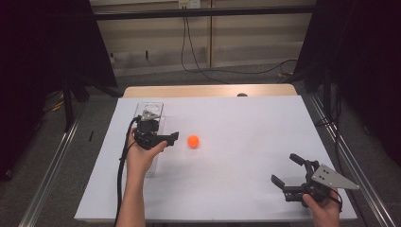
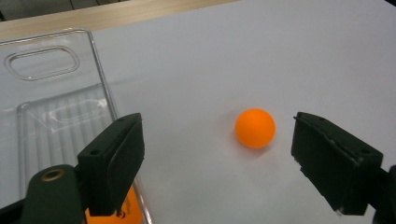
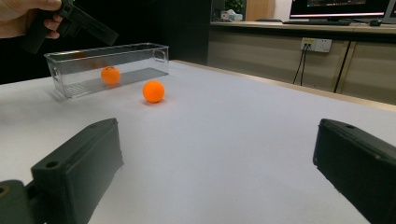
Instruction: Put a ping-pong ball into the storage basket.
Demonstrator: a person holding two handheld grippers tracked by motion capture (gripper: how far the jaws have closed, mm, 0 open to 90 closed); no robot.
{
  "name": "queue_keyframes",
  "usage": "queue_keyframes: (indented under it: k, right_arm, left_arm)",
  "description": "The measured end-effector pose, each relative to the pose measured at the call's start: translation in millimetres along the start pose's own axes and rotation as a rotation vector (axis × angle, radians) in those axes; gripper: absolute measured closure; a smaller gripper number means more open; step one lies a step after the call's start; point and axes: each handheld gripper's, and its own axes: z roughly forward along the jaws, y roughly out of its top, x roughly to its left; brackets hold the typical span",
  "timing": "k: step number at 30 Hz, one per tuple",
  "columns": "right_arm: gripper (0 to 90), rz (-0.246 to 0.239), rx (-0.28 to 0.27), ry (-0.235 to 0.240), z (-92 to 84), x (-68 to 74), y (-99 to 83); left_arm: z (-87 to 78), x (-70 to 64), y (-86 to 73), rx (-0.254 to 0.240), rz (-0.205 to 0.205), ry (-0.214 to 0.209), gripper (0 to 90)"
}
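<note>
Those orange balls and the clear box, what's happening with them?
A person holds a two-jaw gripper in each hand at a white table. The left gripper hangs open by the clear box, which already has one orange ball inside. A second orange ball lies loose on the table just beside the box, untouched. The right gripper rests open at the near right corner, holding nothing.
</note>
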Motion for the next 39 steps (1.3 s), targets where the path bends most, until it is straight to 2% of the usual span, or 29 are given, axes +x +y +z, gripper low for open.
queue_keyframes:
  k: [5, 6, 12, 31, 34, 36, 39]
  right_arm:
    - [0.8, -0.001, 0.001, -0.001, 0.0, -0.1, 0.0]
    - [0.8, 0.0, 0.001, 0.0, 0.1, 0.1, 0.0]
    - [0.8, -0.002, 0.0, 0.001, 0.5, 0.0, 0.1]
    - [0.8, -0.005, -0.001, 0.008, 3.3, 0.8, 1.0]
    - [0.8, -0.007, -0.001, 0.01, 3.4, 1.1, 1.3]
    - [0.8, -0.007, -0.002, 0.01, 3.3, 1.2, 1.5]
    - [0.8, -0.008, 0.0, 0.008, 3.6, 1.0, 1.3]
  left_arm:
    - [3.4, -4.5, 1.3, -0.003, 0.015, -0.003, 15.6]
    - [4.5, -6.0, 1.3, -0.009, 0.004, -0.004, 15.4]
    - [7.4, -8.3, 1.4, 0.009, 0.017, -0.015, 14.2]
    - [9.3, -15.2, 1.1, -0.015, 0.004, -0.034, 12.7]
    - [10.2, -15.9, 1.3, -0.007, 0.018, -0.038, 12.3]
    - [12.5, -18.3, 1.1, -0.012, 0.009, -0.047, 12.2]
    - [15.8, -20.9, 0.8, -0.005, 0.018, -0.052, 12.2]
